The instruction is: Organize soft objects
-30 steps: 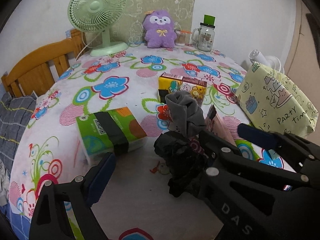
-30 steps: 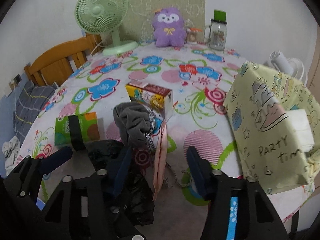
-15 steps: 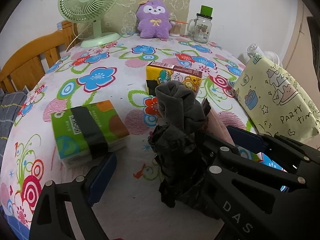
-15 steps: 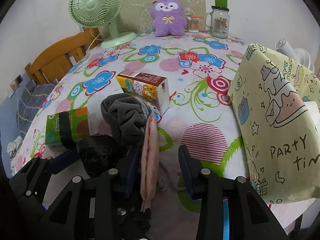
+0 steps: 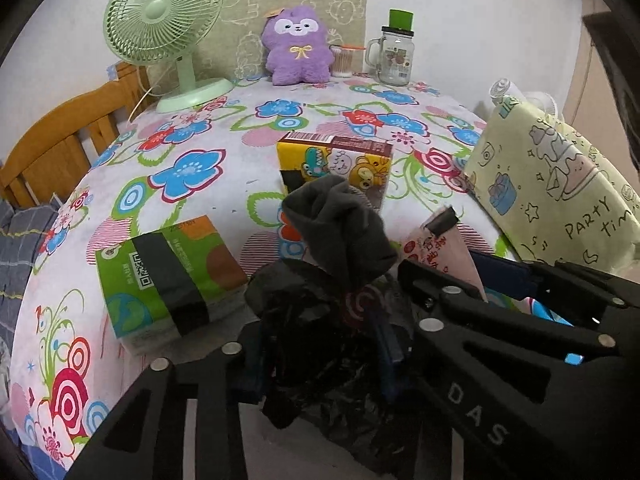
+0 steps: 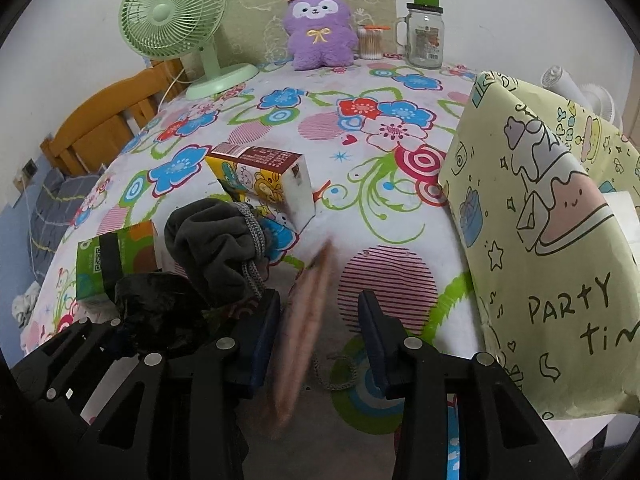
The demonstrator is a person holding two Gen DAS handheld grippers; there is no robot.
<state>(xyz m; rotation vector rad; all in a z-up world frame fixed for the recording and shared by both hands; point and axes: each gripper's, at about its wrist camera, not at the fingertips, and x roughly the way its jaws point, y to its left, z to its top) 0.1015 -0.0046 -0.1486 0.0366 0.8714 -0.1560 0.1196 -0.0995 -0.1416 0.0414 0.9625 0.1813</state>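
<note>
Left gripper [image 5: 320, 354]: its jaws are closing, and the blue pads press in on the crumpled black plastic bag [image 5: 320, 332] from both sides.
Black plastic bag: bunched between the left gripper's fingers, on the tablecloth [image 5: 200, 196] just this side of the cartoon box [image 5: 334, 160], which serves as landmark here.
Grey sock [image 5: 340, 232]: a rolled dark grey bundle standing up out of the black bag, directly in front of the cartoon box and overlapping its lower edge in the left wrist view.
Right gripper [image 6: 320, 338]: jaws part-way apart with the pink packet [image 6: 306, 328] standing on edge between them. The packet lies against the left pad and there is a clear gap to the right pad, so it is not pinched.
Pink packet: nearer the camera than the cartoon box and to its right, blurred in the right wrist view.
Grey cord [image 6: 336, 372]: a knitted loop on the cloth under the right gripper.
Green tissue pack [image 5: 168, 276]: flat on the cloth, to the left of the cartoon box and nearer.
Yellow party bag [image 6: 552, 264]: well to the right of the cartoon box, at the table's edge.
Purple plush [image 5: 298, 46]: far behind the cartoon box, against the wall.
Green fan [image 5: 164, 20]: behind and left of the cartoon box.
Glass jar [image 5: 394, 54]: behind and right of the cartoon box, beside the plush.
</note>
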